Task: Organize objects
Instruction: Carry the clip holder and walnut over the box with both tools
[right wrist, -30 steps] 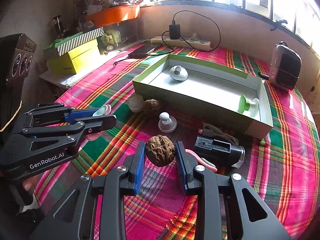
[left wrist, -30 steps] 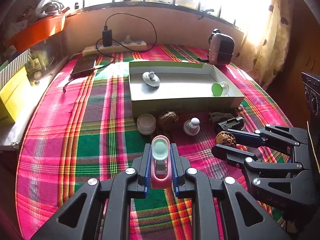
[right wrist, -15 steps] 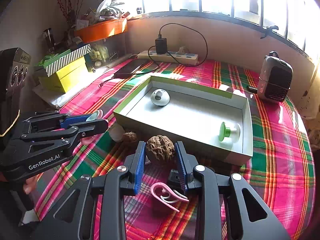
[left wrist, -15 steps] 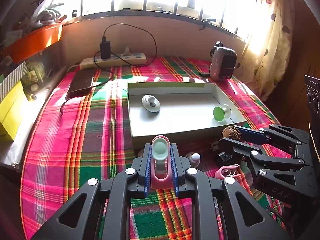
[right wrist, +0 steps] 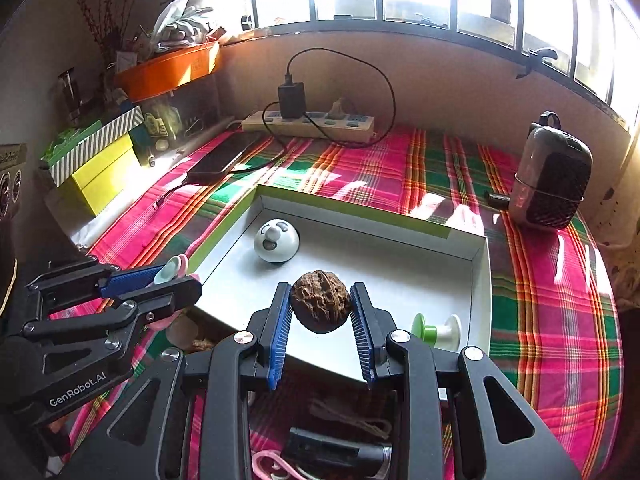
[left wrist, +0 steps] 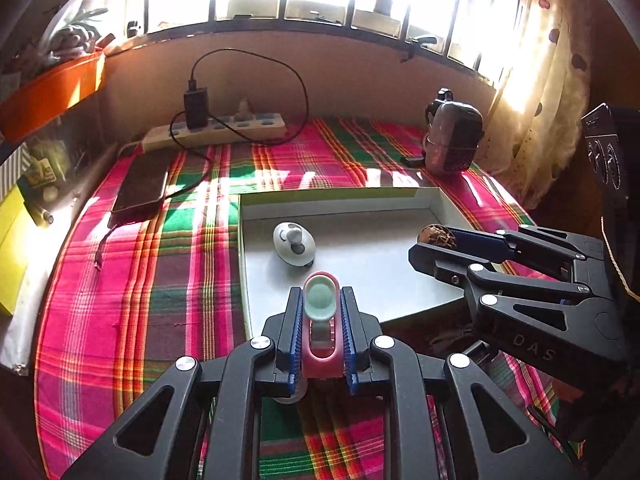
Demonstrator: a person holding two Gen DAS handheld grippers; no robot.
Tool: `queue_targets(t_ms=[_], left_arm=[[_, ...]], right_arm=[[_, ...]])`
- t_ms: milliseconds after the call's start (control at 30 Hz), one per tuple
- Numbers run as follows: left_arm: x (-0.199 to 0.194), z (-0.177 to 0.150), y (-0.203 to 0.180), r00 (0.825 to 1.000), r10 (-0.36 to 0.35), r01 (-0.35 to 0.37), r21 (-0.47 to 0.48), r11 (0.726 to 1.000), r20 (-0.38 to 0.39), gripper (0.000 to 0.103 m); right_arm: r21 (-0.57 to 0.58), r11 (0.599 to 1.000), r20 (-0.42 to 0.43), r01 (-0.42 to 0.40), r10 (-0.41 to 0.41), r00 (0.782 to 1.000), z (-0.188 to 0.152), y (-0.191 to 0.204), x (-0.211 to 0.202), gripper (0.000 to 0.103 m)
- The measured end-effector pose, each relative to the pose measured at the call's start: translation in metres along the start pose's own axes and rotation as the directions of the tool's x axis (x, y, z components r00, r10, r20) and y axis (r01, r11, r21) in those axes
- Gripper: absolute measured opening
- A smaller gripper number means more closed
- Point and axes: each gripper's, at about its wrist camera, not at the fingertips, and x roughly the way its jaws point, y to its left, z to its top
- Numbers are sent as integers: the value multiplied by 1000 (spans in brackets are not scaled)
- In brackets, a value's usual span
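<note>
R gripper (right wrist: 320, 312) w/ walnut (right wrist: 320, 301) hides tray (right wrist: 360, 216) front

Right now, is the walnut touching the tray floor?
Apart. The right wrist view shows the walnut clamped in the right claw, above the tray.

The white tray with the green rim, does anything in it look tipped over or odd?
One thing: the green-and-white spool-shaped knob lies on its side near the right front corner of the white green-rimmed tray. The white round knob with the face sits upright. Nothing looks spilled or broken.
</note>
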Motion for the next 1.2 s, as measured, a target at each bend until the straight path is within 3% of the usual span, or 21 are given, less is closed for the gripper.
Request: queue_targets(t_ms=[633,1200], left_arm=[[54,13,5,997,25,-26,-5,1000,-79,16],[74,14,11,993,34,-37,-19,999,-114,16]], right_arm=[[-5,1000,-103,-4,3,995,42,-14,81,31],[-18,1000,-172,3,-6,985,48,-15,108,31]])
